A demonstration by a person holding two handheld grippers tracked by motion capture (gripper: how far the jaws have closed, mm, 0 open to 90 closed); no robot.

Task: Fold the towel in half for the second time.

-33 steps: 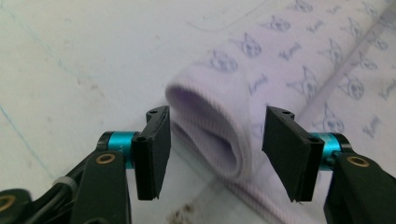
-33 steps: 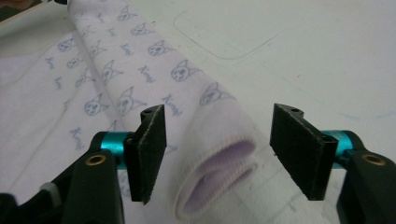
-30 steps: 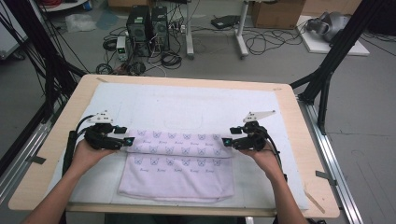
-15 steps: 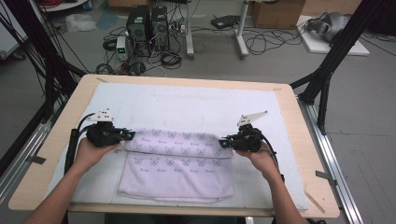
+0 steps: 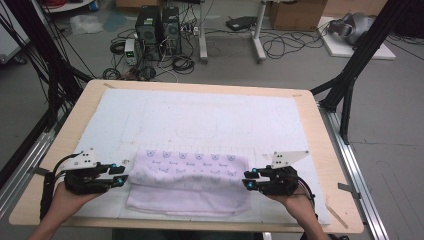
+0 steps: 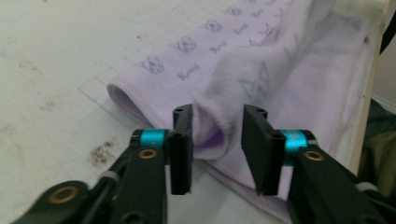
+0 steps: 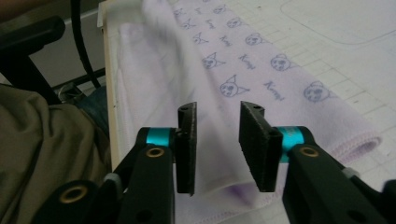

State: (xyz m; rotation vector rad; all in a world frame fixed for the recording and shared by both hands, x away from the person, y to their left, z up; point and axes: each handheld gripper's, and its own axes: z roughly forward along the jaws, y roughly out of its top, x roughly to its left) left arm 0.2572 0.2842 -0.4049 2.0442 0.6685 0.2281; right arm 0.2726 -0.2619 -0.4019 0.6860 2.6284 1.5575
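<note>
On the white-covered surface, near its front edge, lies the folded lilac towel. At either end, the left tool and right tool have just been opening; their jaws stand apart, towel folds loose between them.

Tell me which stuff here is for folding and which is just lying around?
For the job:
- purple towel, folded over
- left tool, open at the towel's left end
- right tool, open at its right end
- white mat under the towel

Just lying around:
- computer towers on the floor
- cables
- cardboard box
</note>
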